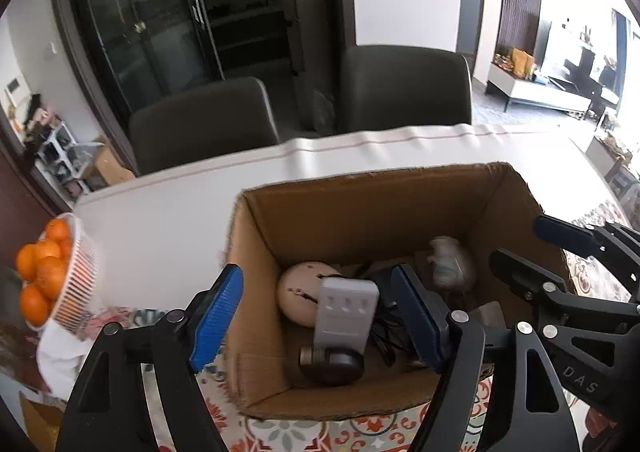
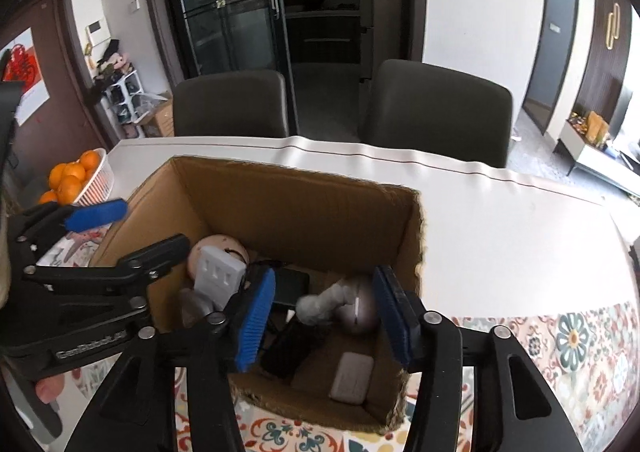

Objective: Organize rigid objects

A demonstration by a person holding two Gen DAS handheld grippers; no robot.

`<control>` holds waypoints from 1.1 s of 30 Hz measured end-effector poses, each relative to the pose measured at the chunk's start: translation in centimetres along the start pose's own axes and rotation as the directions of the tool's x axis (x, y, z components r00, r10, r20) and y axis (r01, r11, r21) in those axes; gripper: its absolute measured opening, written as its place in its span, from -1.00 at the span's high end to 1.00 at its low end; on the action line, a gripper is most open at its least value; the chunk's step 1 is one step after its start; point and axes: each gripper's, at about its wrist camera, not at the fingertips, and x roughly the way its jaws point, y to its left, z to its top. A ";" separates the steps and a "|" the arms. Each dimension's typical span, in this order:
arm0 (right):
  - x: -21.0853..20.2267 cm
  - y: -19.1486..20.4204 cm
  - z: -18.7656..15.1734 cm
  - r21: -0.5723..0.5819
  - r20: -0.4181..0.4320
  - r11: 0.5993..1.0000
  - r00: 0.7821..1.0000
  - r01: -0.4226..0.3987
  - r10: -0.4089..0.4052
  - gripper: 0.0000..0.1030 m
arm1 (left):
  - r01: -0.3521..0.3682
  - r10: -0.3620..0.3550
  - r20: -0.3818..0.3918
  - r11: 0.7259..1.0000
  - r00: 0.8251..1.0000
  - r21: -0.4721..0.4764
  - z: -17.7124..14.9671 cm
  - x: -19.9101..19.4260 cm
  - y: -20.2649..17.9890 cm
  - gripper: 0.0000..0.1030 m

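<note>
Where blurred, white object (image 2: 320, 306) indistinct.

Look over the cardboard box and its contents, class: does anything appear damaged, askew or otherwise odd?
Yes. The beige ball in the cardboard box has a dark jagged crack across it. The white power strip leans tilted against it rather than lying flat. The box's top rim is rough and torn, with no flaps.

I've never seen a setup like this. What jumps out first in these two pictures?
An open cardboard box sits mid-table, holding a jumble: a white power strip, a beige ball, black cables. Both blue-padded tools, left and right, hang open over it, gripping nothing. At the table's left edge stands a white basket of oranges.
</note>
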 end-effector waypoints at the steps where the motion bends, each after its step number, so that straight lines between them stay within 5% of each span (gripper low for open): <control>1: -0.4 0.0 -0.1 0.005 0.001 1.000 1.000 0.005 -0.005 -0.09 | -0.014 0.014 0.008 1.000 1.000 -0.001 0.0 -0.5 0.1 -0.64; 11: -7.6 0.0 -2.5 0.066 0.085 0.993 0.991 0.101 -0.107 -0.44 | -0.113 0.116 0.135 0.993 0.984 -0.029 -2.1 -7.6 0.1 -1.00; 26: -19.9 2.7 -6.5 0.068 0.233 0.981 0.953 0.184 -0.195 -0.72 | -0.082 0.106 0.238 0.990 0.965 -0.112 -7.7 -18.3 0.4 -1.00; 33: -24.0 3.4 -9.0 0.073 0.261 0.984 0.949 0.162 -0.176 -0.74 | -0.084 0.114 0.261 0.989 0.959 -0.123 -10.5 -22.4 -0.4 -1.00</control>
